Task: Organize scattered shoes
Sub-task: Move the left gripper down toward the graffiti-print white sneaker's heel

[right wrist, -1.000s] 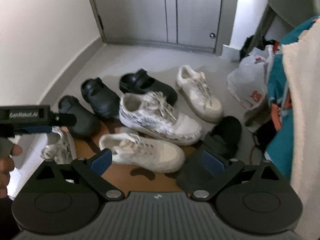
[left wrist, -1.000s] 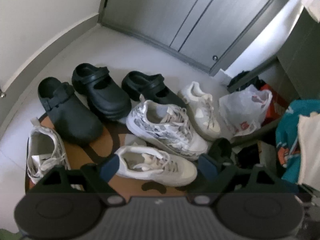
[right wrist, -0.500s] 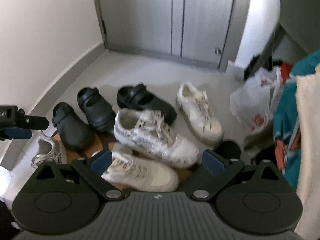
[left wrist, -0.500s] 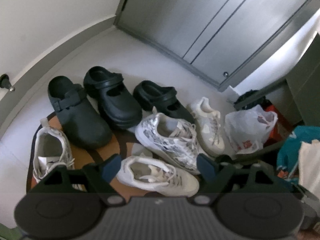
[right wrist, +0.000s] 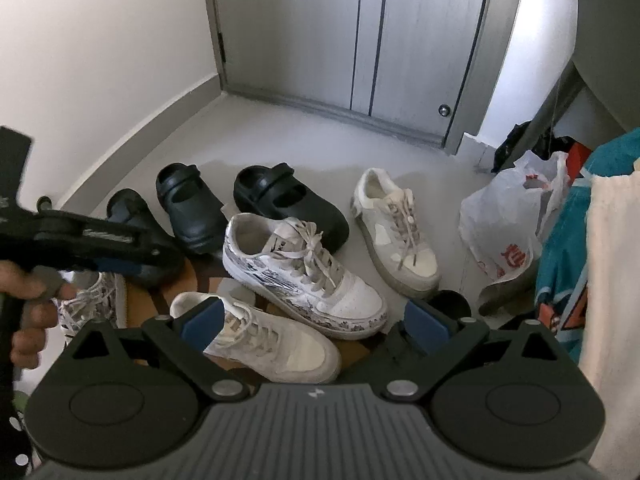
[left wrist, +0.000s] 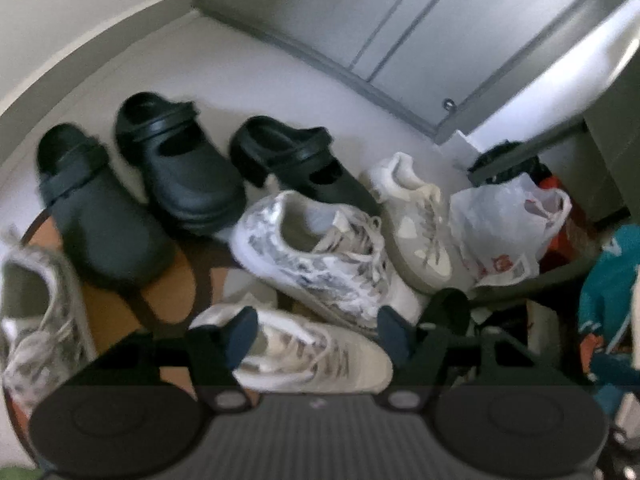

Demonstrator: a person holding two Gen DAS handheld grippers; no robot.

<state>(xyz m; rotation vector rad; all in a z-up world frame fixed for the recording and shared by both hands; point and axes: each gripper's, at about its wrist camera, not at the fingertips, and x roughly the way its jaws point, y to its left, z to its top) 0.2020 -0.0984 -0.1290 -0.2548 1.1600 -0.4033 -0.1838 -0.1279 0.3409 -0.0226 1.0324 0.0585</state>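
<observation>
Nearest to us, the left gripper (left wrist: 314, 334) has its jaws spread but has just been narrowing them over the cream suede low-top sneaker (left wrist: 316, 356), which lies between the blue pads (left wrist: 242, 334) without visible contact. The sneaker rests on the brown patterned doormat (left wrist: 116, 316), its long axis running across the gripper's line, heel to the left pad and toe to the right. We judge the left hand (right wrist: 28, 300) the nearer one. The right gripper (right wrist: 316, 322) is spread and empty, above the same sneaker. Just beyond lies the white sneaker with grey printed panels (left wrist: 316, 256), toe angled rightward. Farthest, three black rubber clogs (left wrist: 180, 168) line the grey floor (left wrist: 280, 92).
</observation>
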